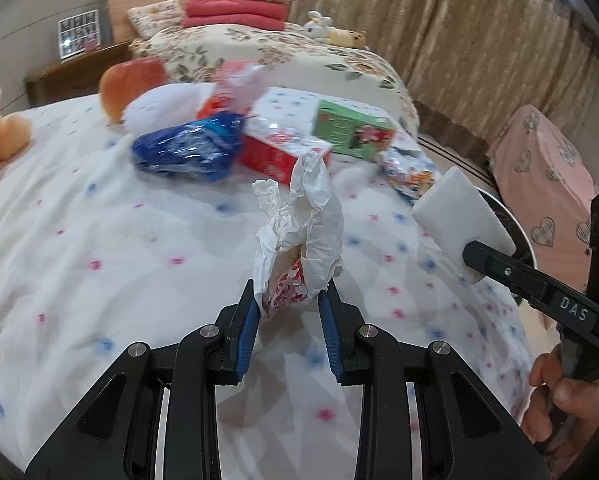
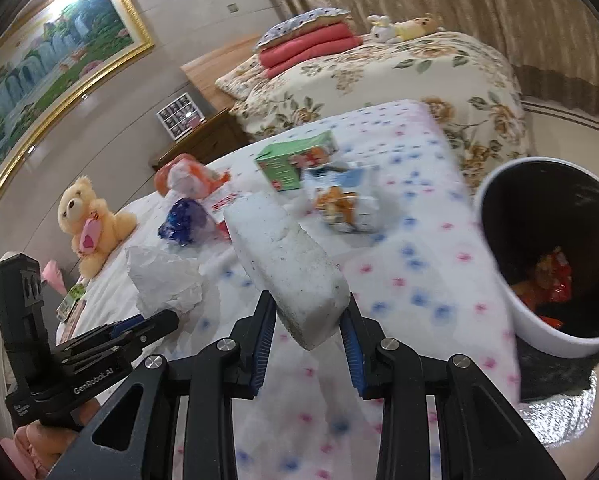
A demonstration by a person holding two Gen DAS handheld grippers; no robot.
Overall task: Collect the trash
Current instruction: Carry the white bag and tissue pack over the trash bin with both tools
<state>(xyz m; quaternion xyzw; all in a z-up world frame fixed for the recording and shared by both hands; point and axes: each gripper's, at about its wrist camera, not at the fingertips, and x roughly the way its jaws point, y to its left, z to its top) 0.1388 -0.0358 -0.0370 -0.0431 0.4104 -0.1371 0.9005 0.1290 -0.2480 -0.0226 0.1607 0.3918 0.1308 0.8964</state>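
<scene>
Your left gripper (image 1: 289,302) is raised above the white bedspread dotted with pink and blue flowers (image 1: 99,240), its 2 blue-padded fingers (image 1: 246,330) pointing forward and clenched on the lower end of a crumpled white paper wrapper with red print (image 1: 299,236), which stands upright out of the jaws. Your right gripper (image 2: 309,320) is held level beside it, jaws clamped on the sides of a white rectangular foam block (image 2: 287,256) that juts forward and to the left. In the left wrist view your right hand (image 1: 555,396) wraps the handle at the lower right, with the block held out over the bed's edge.

To the right of the block sits a round bin with a white outside and black inside (image 2: 539,332), holding orange and red wrappers at its bottom. More litter lies further back on the bedspread: a crumpled blue plastic bag (image 1: 187,148), a red and white box (image 1: 283,140), a green carton (image 1: 351,128) and a white and orange snack packet (image 2: 347,200). A cream teddy bear (image 2: 91,216) sits at the left.
</scene>
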